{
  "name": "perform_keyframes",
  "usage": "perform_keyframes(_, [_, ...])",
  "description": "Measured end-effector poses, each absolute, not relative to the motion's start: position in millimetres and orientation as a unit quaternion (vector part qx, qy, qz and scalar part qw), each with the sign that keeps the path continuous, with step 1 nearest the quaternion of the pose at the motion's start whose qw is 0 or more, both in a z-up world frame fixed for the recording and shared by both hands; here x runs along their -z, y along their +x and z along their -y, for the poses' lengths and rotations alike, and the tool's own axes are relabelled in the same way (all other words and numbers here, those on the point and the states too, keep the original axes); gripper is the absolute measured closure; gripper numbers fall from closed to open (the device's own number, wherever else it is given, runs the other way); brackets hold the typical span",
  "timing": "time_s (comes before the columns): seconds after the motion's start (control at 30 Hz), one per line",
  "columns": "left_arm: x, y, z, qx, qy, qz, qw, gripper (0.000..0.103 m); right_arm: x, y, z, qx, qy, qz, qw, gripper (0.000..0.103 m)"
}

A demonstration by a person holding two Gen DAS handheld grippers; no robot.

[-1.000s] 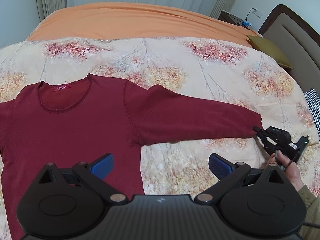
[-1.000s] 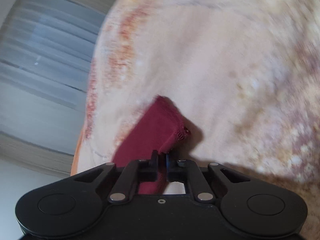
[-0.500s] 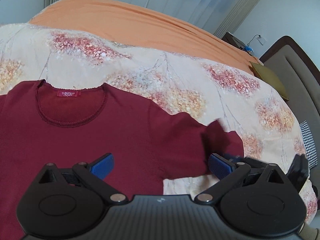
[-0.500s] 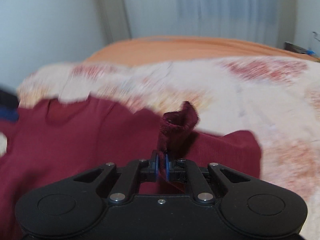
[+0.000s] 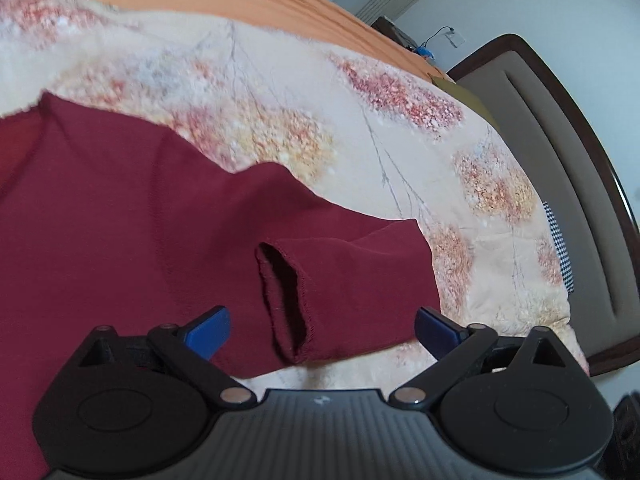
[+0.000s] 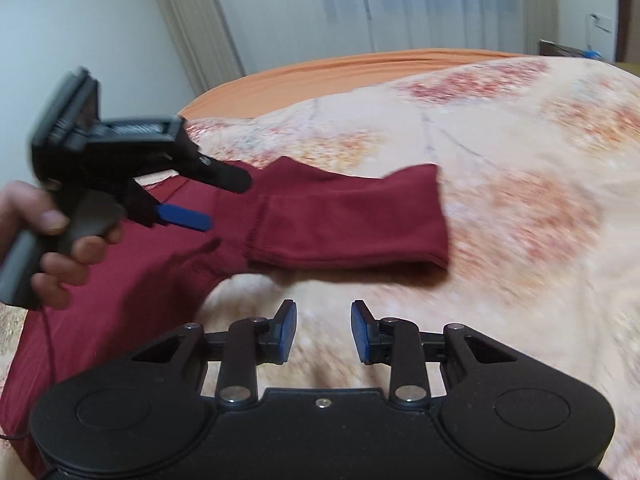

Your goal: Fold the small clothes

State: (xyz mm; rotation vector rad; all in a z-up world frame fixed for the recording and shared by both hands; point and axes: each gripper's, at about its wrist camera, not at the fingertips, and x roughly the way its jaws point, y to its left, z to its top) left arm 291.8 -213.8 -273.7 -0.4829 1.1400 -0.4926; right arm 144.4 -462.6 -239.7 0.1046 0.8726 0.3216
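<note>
A dark red long-sleeved top [image 5: 100, 216] lies flat on the floral quilt [image 5: 360, 128]. Its right sleeve [image 6: 344, 220] is folded back on itself, and the cuff [image 5: 286, 296] lies on the sleeve near the body. My left gripper [image 5: 322, 330] is open and empty, hovering just above the cuff; it also shows in the right wrist view [image 6: 204, 200], held by a hand over the shoulder. My right gripper [image 6: 323, 332] is open and empty, over the quilt just in front of the folded sleeve.
An orange sheet [image 6: 340, 72] covers the far part of the bed. A padded headboard [image 5: 560, 152] stands at the right, with an olive pillow [image 5: 468, 96] and a checked cloth [image 5: 560, 248] beside it. Curtains [image 6: 400, 4] hang behind the bed.
My right gripper carried the sleeve cuff leftwards over the sleeve, let it go and opened, then drew back. My left gripper moved right and closer to the cuff.
</note>
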Motion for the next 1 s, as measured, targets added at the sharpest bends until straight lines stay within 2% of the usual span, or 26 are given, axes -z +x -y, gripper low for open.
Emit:
perform_keyframes(0.07, [285,298,220,0.233,-0.23,-0.535,0.779,0.012,236,137,472,-0.148,0.062,-0.417,0.895,0.068])
perform_keyframes(0.17, [299,306,223,0.223,-0.231,-0.543,0.776,0.025,235,128,477,-0.152,0.066,-0.411,0.896,0.067])
perform_keyframes(0.23, [308,309,220,0.216,-0.243,-0.546,0.772,0.027,235,127,478,-0.159,0.066,-0.41,0.896,0.067])
perform_keyframes(0.33, [319,312,216,0.205,-0.259,-0.549,0.768,0.038,237,129,477,-0.165,0.068,-0.411,0.894,0.067])
perform_keyframes(0.37, [321,312,215,0.202,-0.264,-0.549,0.767,0.048,237,129,477,-0.166,0.069,-0.412,0.894,0.067])
perform_keyframes(0.4, [324,312,214,0.2,-0.272,-0.549,0.765,0.068,236,129,477,-0.165,0.069,-0.411,0.894,0.067])
perform_keyframes(0.47, [327,311,212,0.197,-0.281,-0.552,0.76,0.096,235,129,479,-0.161,0.071,-0.41,0.895,0.067])
perform_keyframes(0.6, [318,308,210,0.204,-0.284,-0.53,0.772,0.1,230,131,483,-0.151,0.069,-0.409,0.897,0.067])
perform_keyframes(0.73, [283,299,180,0.198,-0.314,-0.48,0.795,0.101,224,135,485,-0.143,0.071,-0.406,0.9,0.065])
perform_keyframes(0.83, [252,285,132,0.175,-0.315,-0.446,0.819,0.101,219,139,482,-0.141,0.074,-0.401,0.902,0.064])
perform_keyframes(1.0, [219,248,0,0.036,-0.294,-0.41,0.863,0.101,216,151,465,-0.152,0.079,-0.397,0.902,0.061])
